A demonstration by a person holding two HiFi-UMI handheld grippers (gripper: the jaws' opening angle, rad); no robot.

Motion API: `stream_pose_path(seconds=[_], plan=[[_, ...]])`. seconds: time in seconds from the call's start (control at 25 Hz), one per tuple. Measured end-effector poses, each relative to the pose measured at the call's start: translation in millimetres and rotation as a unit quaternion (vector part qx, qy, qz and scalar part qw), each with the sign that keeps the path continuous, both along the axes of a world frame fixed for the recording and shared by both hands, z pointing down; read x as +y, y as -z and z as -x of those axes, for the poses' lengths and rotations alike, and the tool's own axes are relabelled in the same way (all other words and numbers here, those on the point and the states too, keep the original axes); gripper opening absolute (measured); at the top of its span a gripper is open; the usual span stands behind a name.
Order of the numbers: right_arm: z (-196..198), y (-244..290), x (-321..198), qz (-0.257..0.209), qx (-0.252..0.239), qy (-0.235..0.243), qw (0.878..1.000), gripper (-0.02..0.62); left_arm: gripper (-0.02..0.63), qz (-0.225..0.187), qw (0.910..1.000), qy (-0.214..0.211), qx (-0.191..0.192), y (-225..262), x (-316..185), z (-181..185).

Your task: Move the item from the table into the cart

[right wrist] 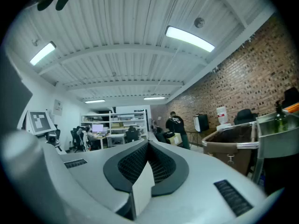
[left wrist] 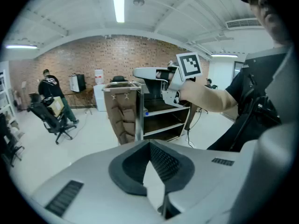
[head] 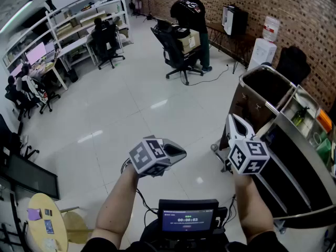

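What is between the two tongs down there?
Nothing stands there. In the head view, only bare shiny white floor shows between the left tongs and the right tongs.

Two bare forearms stretch out over the glossy white floor (head: 131, 114). The left gripper (head: 181, 154) points across to the right. The right gripper (head: 234, 121) is held just in front of the near end of a metal cart (head: 271, 108). A brown-lined bin fills the cart's far end, and a green bottle (head: 299, 115) stands in a compartment along its right edge. By the brick wall (head: 294, 9) a person (head: 190, 14) in black bends over an office chair (head: 173, 49) carrying a cardboard box (head: 190, 40). A water dispenser (head: 262, 49) stands further along the wall. A small screen (head: 188, 218) glows at the wearer's chest, and a round yellow table (head: 50, 230) sits at lower left.
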State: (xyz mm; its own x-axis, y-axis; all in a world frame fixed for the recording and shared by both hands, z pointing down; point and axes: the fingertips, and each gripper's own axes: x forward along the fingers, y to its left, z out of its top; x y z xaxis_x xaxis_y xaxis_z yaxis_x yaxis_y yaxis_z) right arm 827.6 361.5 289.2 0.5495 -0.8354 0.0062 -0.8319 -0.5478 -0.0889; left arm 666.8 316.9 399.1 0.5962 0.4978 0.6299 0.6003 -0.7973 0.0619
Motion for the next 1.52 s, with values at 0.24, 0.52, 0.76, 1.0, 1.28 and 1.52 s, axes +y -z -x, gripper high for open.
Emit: stream_pose_path(seconds=[0.24, 0.52, 0.76, 1.0, 1.28, 1.52], plan=[[109.4, -12.3, -219.4, 0.011, 0.008, 0.054, 0.998, 0.008, 0.0, 0.014, 0.9907, 0.108, 0.081, 9.9, -215.4, 95.0], [194.1, -14.9, -419.7, 0.02, 0.021, 0.151, 0.988, 0.008, 0.0, -0.001, 0.9421, 0.286, 0.176, 32.2, -405.6, 186.4], [284.1, -25.6, -561.9, 0.015, 0.032, 0.287, 0.957, 0.008, 0.002, -0.087, 0.8636, 0.446, 0.219, 36.7, -522.8, 283.8], [394.8, -20.6, -672.1, 0.013, 0.035, 0.435, 0.9, 0.008, 0.0, -0.081, 0.7378, 0.618, 0.26, 64.3, -591.3, 387.5], [615.0, -32.3, -742.9, 0.022, 0.035, 0.562, 0.826, 0.008, 0.002, -0.143, 0.5929, 0.752, 0.25, 67.4, -622.3, 606.3], [847.9, -43.3, -739.0, 0.022, 0.032, 0.614, 0.788, 0.008, 0.003, -0.204, 0.4962, 0.803, 0.259, 75.2, -586.8, 858.2]])
